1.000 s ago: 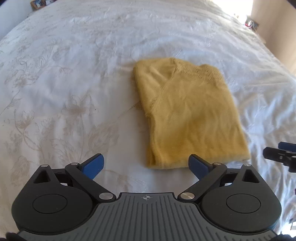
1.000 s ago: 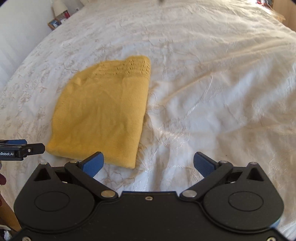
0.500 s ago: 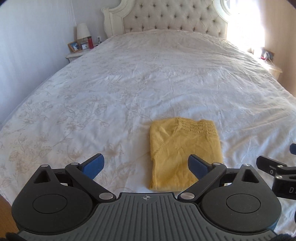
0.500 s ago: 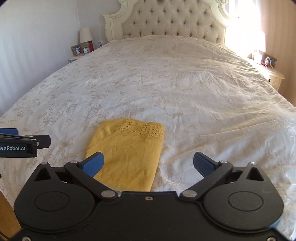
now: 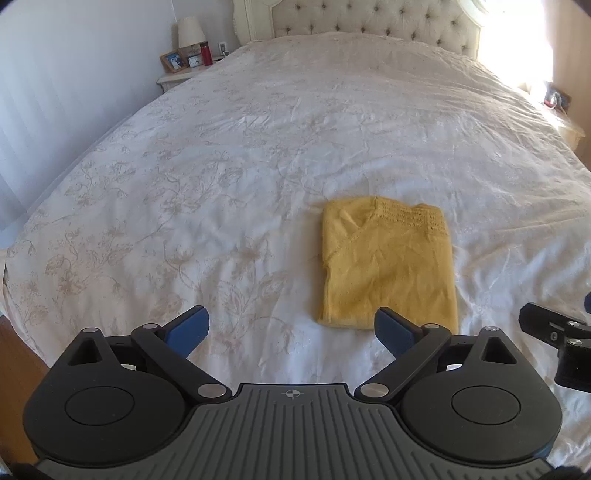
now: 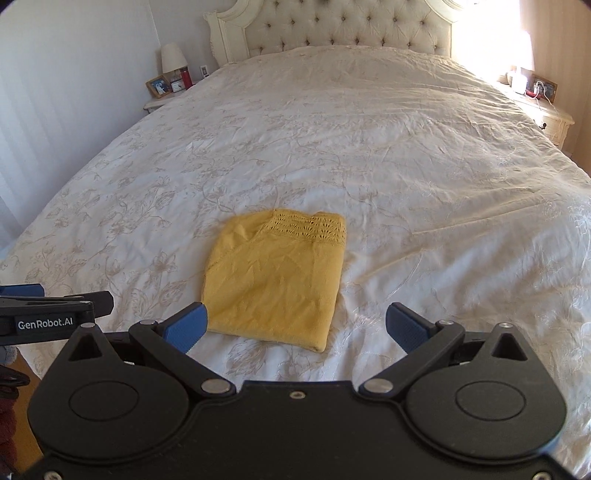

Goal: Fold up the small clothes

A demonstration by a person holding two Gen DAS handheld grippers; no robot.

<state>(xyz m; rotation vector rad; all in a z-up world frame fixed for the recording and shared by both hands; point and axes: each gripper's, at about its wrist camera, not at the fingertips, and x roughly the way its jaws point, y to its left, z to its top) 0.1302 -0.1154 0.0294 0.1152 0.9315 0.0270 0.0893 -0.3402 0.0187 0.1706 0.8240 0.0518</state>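
A small yellow knit garment lies folded into a neat rectangle on the white bedspread, its lace-knit band at the far end. My left gripper is open and empty, pulled back from the garment's near edge, which lies ahead and to its right. My right gripper is also open and empty, just short of the garment's near edge. Each gripper shows at the edge of the other's view.
The bed has a tufted headboard at the far end. A nightstand with a lamp and picture frame stands at the back left, another nightstand at the back right. Wooden floor shows by the bed's near left corner.
Both grippers have pulled back and lifted away from the folded garment, so the whole bed and headboard now show. The garment lies still.
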